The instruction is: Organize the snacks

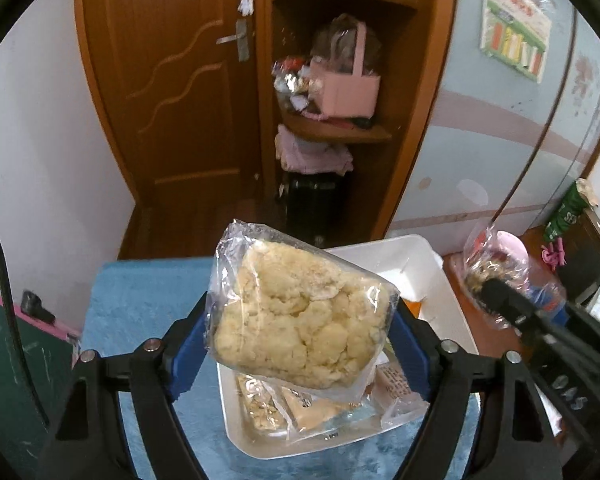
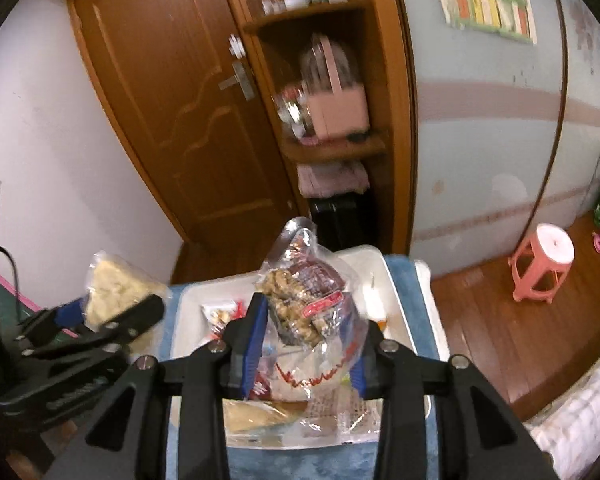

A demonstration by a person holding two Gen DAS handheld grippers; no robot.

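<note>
A brown wooden door (image 1: 172,92) and an open shelf unit (image 1: 336,128) holding a pink handled box (image 1: 350,90) stand against the far wall, beside a pale blue wardrobe front (image 1: 500,140) with a colourful poster (image 1: 514,26) fixed to it. In front of them, a blue plush cloth (image 1: 140,304) covers a surface on which a white tray (image 1: 428,280) sits, with several clear-wrapped snack packets (image 1: 300,408) lying inside it. A pink plastic stool (image 2: 542,264) stands on the wooden floor (image 2: 520,340) to the right, well apart from the tray. Raised above the tray, the left gripper (image 1: 300,344) clamps a clear bag of pale, crumbly puffed snack (image 1: 300,316) between its blue pads, the bag tilted and standing up out of the jaws. Just beside it, the right gripper (image 2: 304,354) pinches a smaller clear bag of brown nutty pieces with red print (image 2: 304,304), also lifted over the tray, its top corner pointing upward. Each gripper appears at the edge of the other's wrist view, with its bag clear of the tray.
</note>
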